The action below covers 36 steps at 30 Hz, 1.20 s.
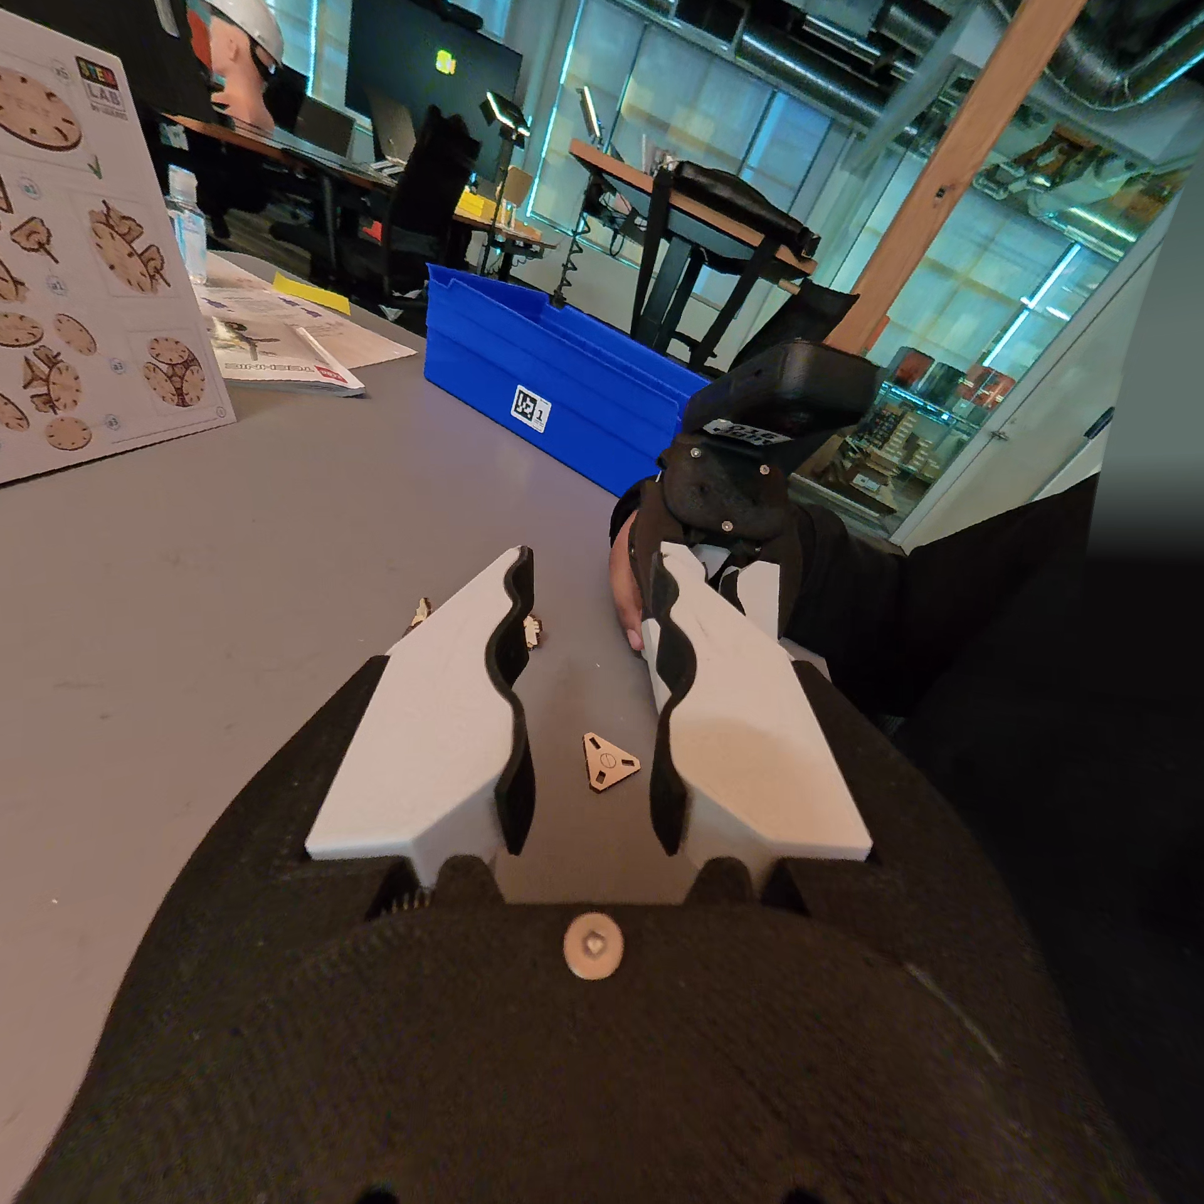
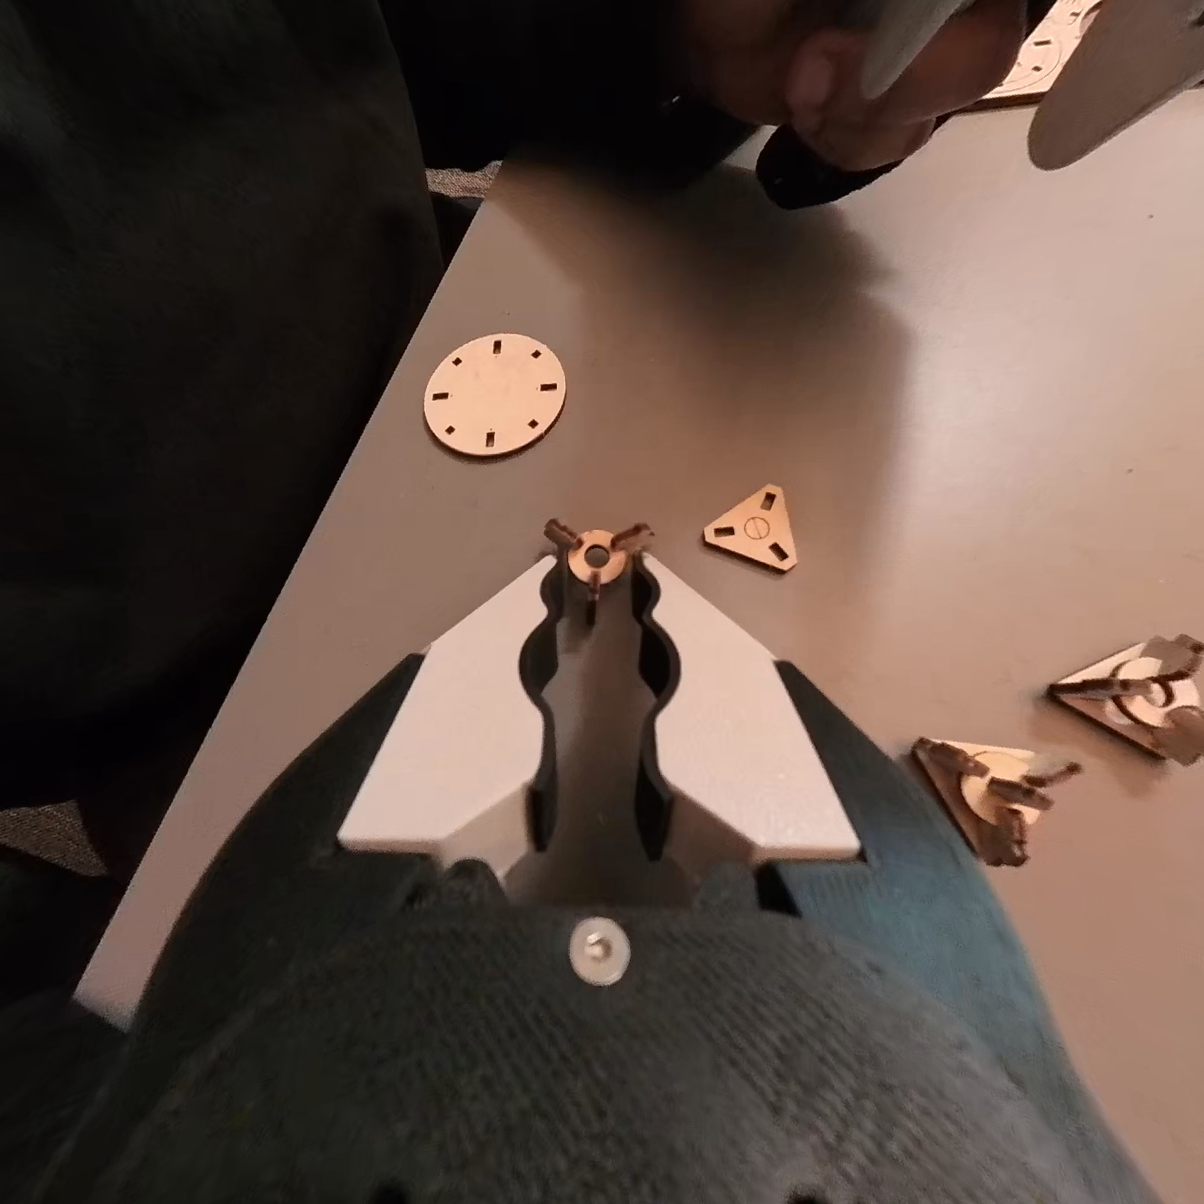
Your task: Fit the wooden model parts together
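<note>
Gripping the small round wooden hub with three spokes (image 2: 594,559) squarely at its rim looks wise — the right gripper (image 2: 594,573) pinches it at the fingertips above the grey table (image 2: 847,391), while the left gripper (image 1: 589,606) hangs apart, empty; a blue plastic bin (image 1: 554,365) sits beyond — a flat wooden triangle (image 2: 752,529) near.

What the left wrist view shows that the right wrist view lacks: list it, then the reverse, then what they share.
Left only: a blue bin, a propped instruction sheet, a clear bottle.
Right only: a slotted wooden disc, a three-pronged wooden ring at the tips of the right gripper, and two triangular assemblies.
Both: the grey table and a flat triangular wooden plate.
</note>
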Each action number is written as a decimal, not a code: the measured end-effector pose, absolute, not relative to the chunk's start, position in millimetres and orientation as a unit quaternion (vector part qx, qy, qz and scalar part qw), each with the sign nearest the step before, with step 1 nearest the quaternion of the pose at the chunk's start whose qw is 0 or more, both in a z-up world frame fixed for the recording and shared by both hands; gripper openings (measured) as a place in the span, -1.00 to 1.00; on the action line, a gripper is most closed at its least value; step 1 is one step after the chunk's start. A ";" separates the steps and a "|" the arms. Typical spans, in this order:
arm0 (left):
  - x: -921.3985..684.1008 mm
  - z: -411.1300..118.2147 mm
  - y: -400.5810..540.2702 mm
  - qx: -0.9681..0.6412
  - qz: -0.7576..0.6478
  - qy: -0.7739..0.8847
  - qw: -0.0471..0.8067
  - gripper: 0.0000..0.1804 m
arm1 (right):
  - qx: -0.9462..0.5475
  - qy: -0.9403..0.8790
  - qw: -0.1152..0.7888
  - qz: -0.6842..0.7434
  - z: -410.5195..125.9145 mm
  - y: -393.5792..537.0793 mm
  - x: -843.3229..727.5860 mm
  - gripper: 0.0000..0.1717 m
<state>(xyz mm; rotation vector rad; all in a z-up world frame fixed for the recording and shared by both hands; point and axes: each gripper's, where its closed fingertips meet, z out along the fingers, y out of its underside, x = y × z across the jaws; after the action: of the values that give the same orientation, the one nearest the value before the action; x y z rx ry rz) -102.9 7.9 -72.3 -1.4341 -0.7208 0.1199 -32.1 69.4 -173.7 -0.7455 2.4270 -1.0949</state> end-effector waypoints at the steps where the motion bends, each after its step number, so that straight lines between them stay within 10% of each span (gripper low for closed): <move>1: -102.8 -72.4 8.1 -0.642 0.053 -0.323 0.693 -0.62 | -0.263 0.864 0.187 -0.387 -174.3 69.6 -32.5 -0.75; 16: -104.8 -72.4 4.2 -0.638 0.056 -0.328 0.694 -0.62 | -0.107 0.853 0.130 -0.493 -142.5 59.1 -56.6 -0.35; 29: -108.2 -68.2 -2.1 -0.614 0.045 -0.339 0.711 -0.62 | 0.042 0.872 -0.067 -0.483 -149.2 85.5 -58.5 -0.55; 36: -109.8 -70.6 -3.9 -0.617 0.054 -0.345 0.706 -0.63 | 0.120 0.843 0.032 -0.523 -137.1 62.9 -35.3 -0.38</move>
<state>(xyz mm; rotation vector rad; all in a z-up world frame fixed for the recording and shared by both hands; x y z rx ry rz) -109.8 -3.9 -70.6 -1.3703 -0.7664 0.1206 -35.3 62.9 -137.1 0.3699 2.5964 -1.6109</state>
